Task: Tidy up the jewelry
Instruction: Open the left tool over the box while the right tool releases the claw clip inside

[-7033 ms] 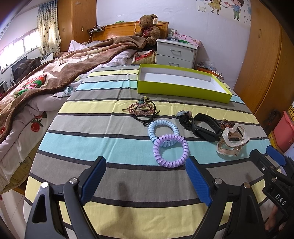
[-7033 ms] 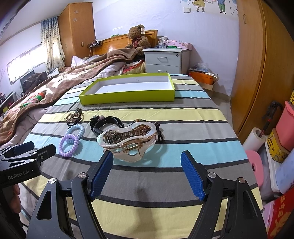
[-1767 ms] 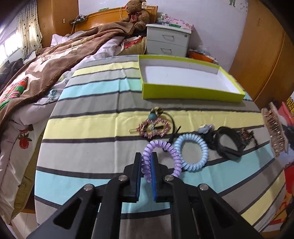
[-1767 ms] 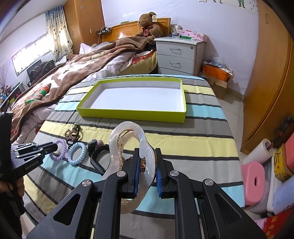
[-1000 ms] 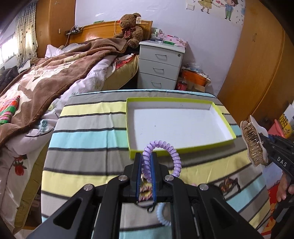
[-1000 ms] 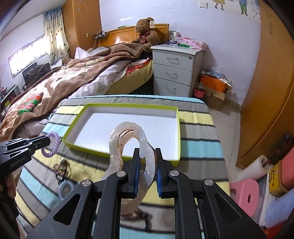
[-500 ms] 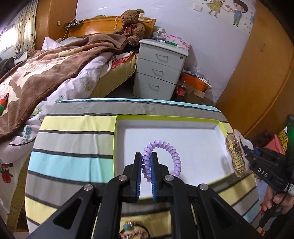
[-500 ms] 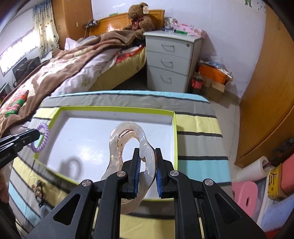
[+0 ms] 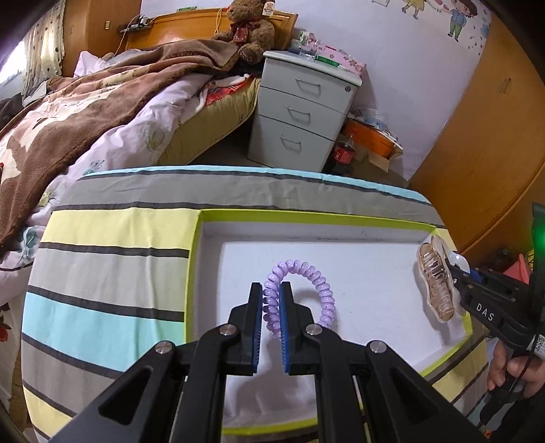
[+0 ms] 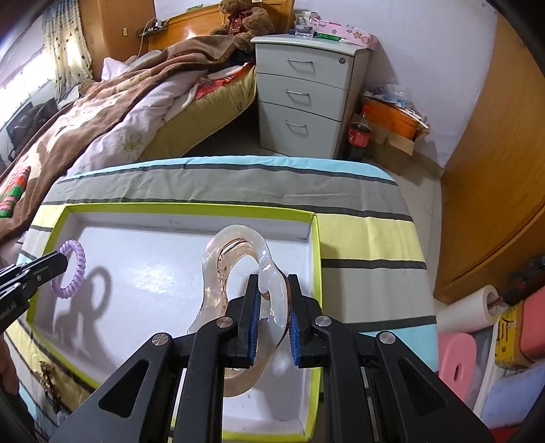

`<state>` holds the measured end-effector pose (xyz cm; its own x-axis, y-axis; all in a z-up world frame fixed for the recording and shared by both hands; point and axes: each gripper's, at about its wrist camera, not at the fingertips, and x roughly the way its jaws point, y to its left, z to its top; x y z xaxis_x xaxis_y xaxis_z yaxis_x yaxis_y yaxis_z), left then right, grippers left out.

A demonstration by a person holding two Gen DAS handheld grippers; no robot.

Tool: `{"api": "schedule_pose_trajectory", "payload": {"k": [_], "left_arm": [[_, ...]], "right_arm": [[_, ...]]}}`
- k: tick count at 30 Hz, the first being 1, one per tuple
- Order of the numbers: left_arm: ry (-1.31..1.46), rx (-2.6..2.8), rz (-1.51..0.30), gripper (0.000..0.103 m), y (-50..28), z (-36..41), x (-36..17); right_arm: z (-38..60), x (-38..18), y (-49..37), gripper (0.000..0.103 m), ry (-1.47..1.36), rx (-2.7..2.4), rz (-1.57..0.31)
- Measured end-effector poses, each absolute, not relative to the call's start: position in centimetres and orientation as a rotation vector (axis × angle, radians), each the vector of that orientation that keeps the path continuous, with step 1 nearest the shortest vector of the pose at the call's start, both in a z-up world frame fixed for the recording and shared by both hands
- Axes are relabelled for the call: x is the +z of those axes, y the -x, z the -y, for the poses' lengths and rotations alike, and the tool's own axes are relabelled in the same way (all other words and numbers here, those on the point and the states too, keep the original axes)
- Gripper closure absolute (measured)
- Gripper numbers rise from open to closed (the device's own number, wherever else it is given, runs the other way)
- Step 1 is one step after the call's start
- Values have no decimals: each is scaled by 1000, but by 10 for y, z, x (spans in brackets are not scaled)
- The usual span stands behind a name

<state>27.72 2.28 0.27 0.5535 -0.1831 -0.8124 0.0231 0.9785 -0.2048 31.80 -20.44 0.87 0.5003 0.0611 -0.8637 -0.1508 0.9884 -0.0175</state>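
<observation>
Left wrist view: "DAS"-marked right gripper jaws clamped on clear hair claw, left gripper jaws on purple coil.

Glossy clear plastic on the hair claw, ribbed lilac plastic coil tie, matt white-lined card tray, soft striped cloth beneath.

This is a bedroom in a home. A bed with a wooden headboard and a rumpled brown blanket fills the left side, and a teddy bear sits at its head. Just beside the bed stands a grey three-drawer nightstand, with a cola bottle on the floor next to it. Cartoon children stickers decorate the wall above the nightstand, a wooden wardrobe rises to its right, and a curtained window lies beyond the bed.
</observation>
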Motion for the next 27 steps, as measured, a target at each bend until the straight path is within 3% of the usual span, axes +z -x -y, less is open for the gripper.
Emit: {"api": "schedule_pose_trajectory", "payload": {"k": [27], "left_arm": [[143, -95, -1028, 90, -287, -17, -16]], "right_arm": [[200, 1, -328, 85, 145, 119, -1038]]}}
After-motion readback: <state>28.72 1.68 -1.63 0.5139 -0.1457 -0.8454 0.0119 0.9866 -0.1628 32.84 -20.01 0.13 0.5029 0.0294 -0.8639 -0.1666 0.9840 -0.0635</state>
